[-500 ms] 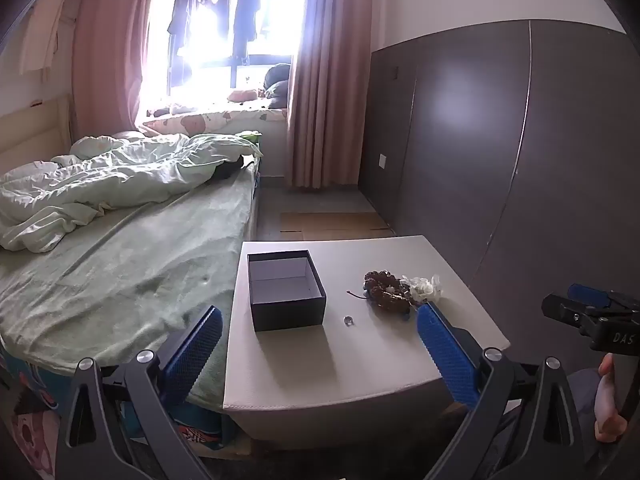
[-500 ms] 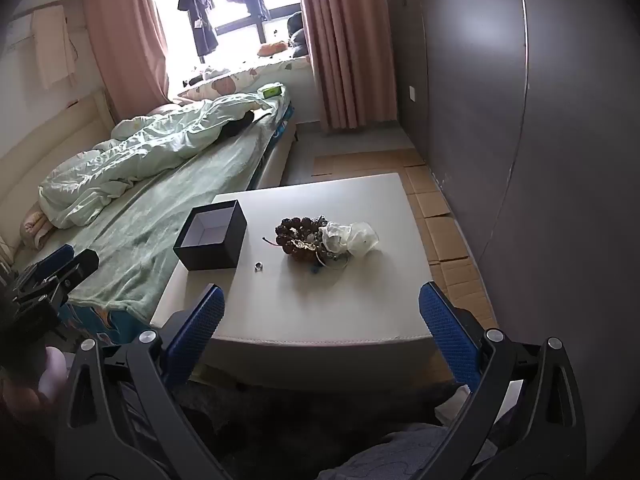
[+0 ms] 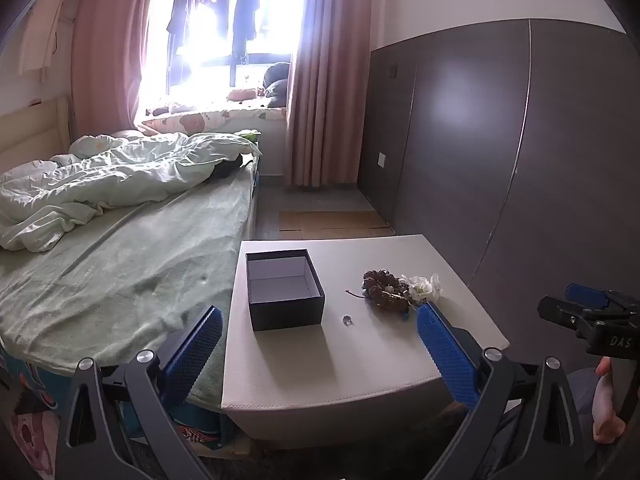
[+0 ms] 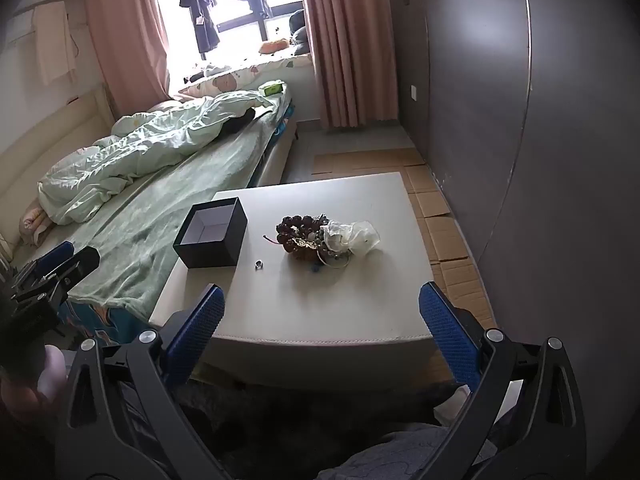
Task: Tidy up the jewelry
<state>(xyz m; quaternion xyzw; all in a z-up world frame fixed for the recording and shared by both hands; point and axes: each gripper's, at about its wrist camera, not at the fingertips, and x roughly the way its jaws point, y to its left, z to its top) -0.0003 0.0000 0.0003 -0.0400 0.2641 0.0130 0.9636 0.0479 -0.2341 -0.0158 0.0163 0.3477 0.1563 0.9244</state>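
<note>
Nothing has yet been put away, as far as can be judged: one dark box (image 4: 211, 238) is seen open and empty near the counter's (image 4: 320, 312) left edge, by the bed (image 3: 120, 272). One heap of jewelry (image 4: 308, 236), beaded strands tangled together, is left at the middle of the counter toward its right edge, with one white pouch (image 4: 352, 236) touching it. One small ring (image 4: 259, 266) is seen lying apart, between box and heap. The pieces within the heap cannot be counted. The left gripper (image 3: 320, 354) and the right gripper (image 4: 322, 330) are both held wide apart and empty, short of the counter's near edge. All sorting is left.
</note>
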